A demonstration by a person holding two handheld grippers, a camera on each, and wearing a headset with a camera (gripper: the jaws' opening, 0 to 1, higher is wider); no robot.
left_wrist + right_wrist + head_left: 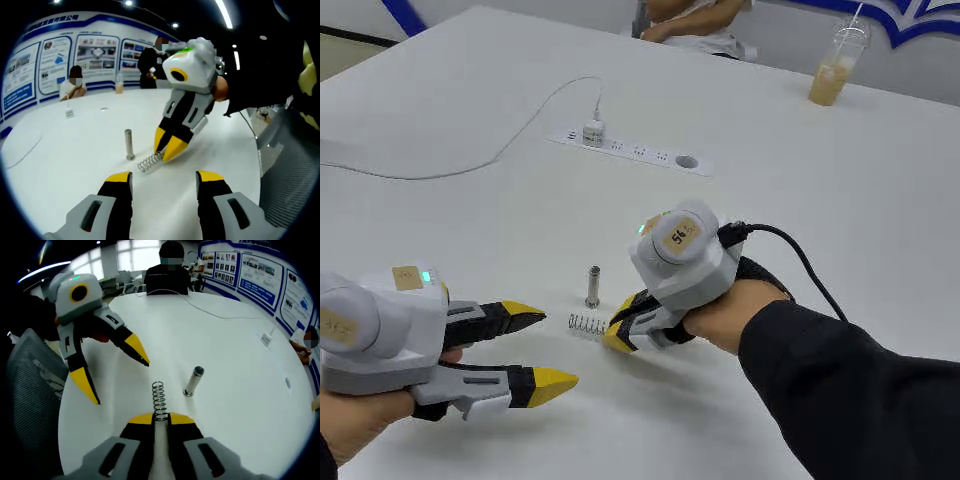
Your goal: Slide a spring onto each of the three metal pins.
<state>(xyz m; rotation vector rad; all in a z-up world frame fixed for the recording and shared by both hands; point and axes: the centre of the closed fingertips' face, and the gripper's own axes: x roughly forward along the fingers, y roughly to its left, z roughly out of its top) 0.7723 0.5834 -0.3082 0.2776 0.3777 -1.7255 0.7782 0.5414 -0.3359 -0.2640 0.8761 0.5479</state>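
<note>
One metal pin [592, 286] stands upright on the white table [800, 200]; it also shows as the pin [129, 144] and the pin [193, 381]. A steel spring [586, 324] lies flat on the table just in front of the pin. My right gripper [616, 328] is shut on one end of the spring [159, 399], its yellow tips pinching it, the rest sticking out toward the left. My left gripper [542, 348] hovers open a short way left of the spring [149, 161], nothing between its fingertips [120, 178].
A white power strip [630, 150] with a plugged-in charger and cable lies further back on the table. An iced drink cup [836, 66] stands at the far right edge. A person sits at the far side. A mesh chair [30, 390] stands beside the table.
</note>
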